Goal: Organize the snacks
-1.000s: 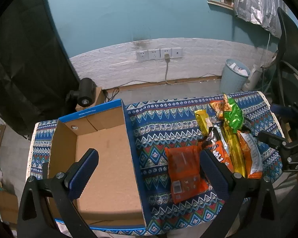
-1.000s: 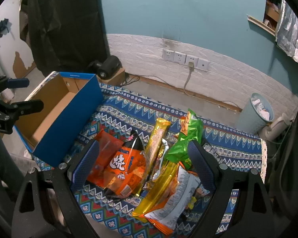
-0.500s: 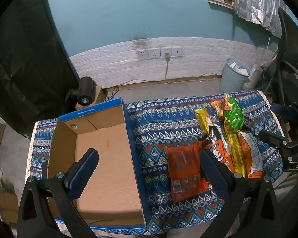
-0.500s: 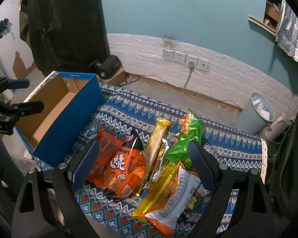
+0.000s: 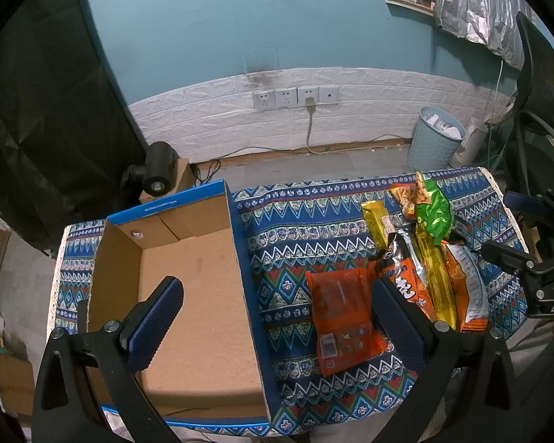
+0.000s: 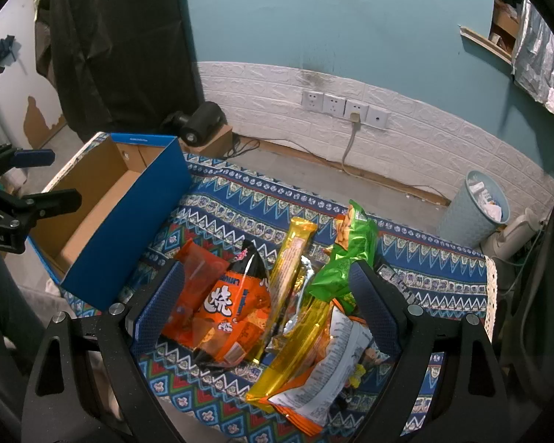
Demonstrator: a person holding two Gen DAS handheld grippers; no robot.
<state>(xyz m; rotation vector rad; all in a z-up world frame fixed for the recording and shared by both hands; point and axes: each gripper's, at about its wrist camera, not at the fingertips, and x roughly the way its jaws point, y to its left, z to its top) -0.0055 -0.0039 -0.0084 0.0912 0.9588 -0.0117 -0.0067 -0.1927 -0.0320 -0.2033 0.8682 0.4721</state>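
The left gripper (image 5: pixel 277 295) hangs with its jaws spread wide and nothing between them, over the right wall of the blue cardboard box (image 5: pixel 188 288) — only this view looks down onto the box's bare brown floor. The right gripper (image 6: pixel 267 297) is just as wide apart and holds nothing, poised above the snack pile (image 6: pixel 277 302) on the patterned tablecloth (image 6: pixel 240 206), right of the box. Its view shows what the other hides: the orange packet (image 6: pixel 236 317), the yellow sticks (image 6: pixel 291 258) and the green bag (image 6: pixel 351 254) overlapping.
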